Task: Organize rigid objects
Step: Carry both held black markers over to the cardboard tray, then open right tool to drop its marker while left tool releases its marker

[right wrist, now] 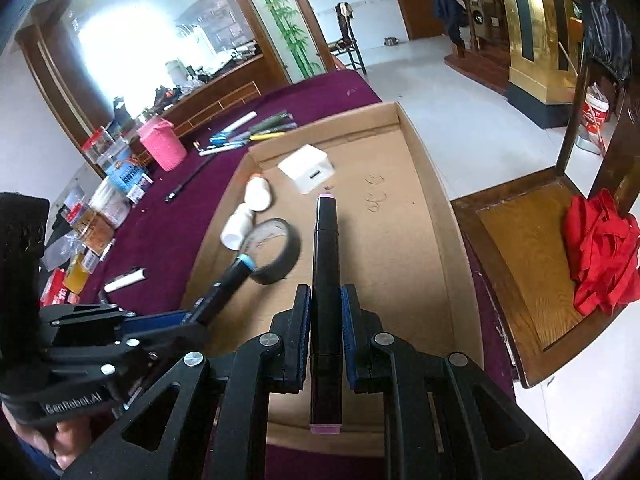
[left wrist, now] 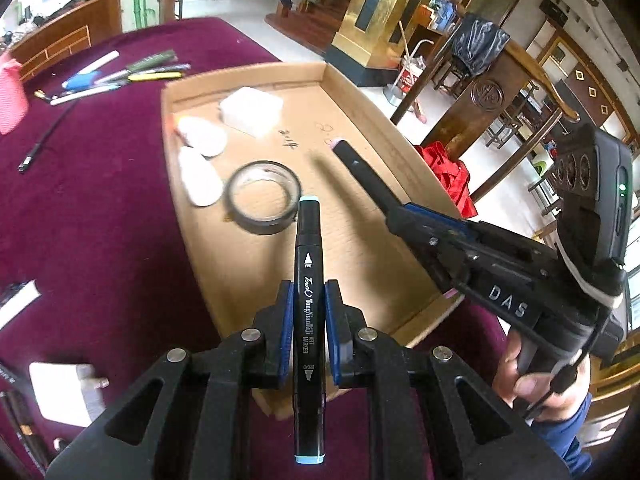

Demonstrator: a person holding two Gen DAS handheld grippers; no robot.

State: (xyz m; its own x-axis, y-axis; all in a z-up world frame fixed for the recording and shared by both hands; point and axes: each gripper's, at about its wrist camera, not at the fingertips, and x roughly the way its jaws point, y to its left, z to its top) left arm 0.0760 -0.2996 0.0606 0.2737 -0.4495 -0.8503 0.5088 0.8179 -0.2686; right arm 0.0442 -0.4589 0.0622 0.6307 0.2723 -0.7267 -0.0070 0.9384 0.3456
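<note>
My left gripper (left wrist: 308,304) is shut on a black art marker with light blue ends (left wrist: 308,280), held above the near part of a shallow cardboard tray (left wrist: 384,128). My right gripper (right wrist: 326,308) is shut on a black marker with pink ends (right wrist: 326,264), also over the tray (right wrist: 432,184). Each gripper shows in the other's view: the right one (left wrist: 404,210) with its marker (left wrist: 360,168), the left one (right wrist: 196,312) with its marker (right wrist: 236,272). In the tray lie a roll of black tape (left wrist: 262,196), two white bottles (left wrist: 200,148) and a white charger block (left wrist: 250,110).
Several pens lie on the maroon tablecloth (left wrist: 100,208) beyond the tray (left wrist: 120,74). A black cable (left wrist: 44,140), a white plug adapter (left wrist: 68,392), a pink basket (right wrist: 162,142) and assorted packets (right wrist: 100,208) sit to the left. A wooden chair with red cloth (right wrist: 600,248) stands right of the table.
</note>
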